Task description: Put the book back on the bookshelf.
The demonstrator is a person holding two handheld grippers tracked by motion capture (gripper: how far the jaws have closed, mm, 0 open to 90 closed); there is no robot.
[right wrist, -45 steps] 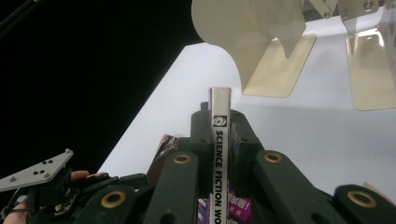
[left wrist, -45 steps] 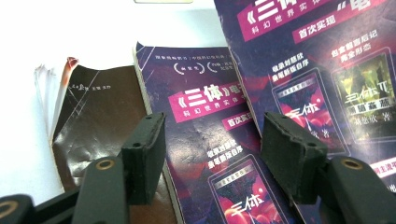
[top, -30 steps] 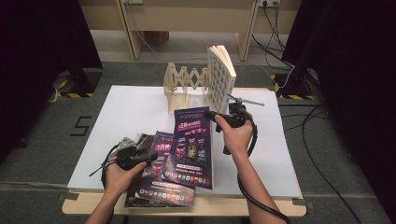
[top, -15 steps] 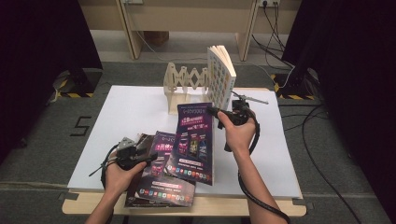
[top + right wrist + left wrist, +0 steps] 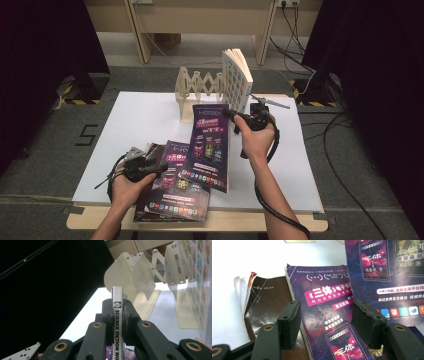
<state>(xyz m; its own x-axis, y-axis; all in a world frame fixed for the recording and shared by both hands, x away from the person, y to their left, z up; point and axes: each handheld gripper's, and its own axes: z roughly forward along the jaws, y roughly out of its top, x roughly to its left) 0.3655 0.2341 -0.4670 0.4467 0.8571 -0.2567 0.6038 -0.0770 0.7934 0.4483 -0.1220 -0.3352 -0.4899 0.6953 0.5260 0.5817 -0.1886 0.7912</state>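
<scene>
The right gripper (image 5: 235, 119) pinches the thin, floppy magazine (image 5: 207, 147) at its stiffer spine, the best hold, while the left gripper (image 5: 324, 322), jaws spread, hovers over the stack (image 5: 319, 315).

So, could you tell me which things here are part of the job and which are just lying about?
In the job:
- right gripper, shut on the raised magazine
- wooden rack
- left gripper, open over the magazine stack

Lying about:
- floor cables

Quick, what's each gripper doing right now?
Left gripper: open, jaws over the lying magazine, holding nothing.
Right gripper: shut on the lifted magazine.
</scene>
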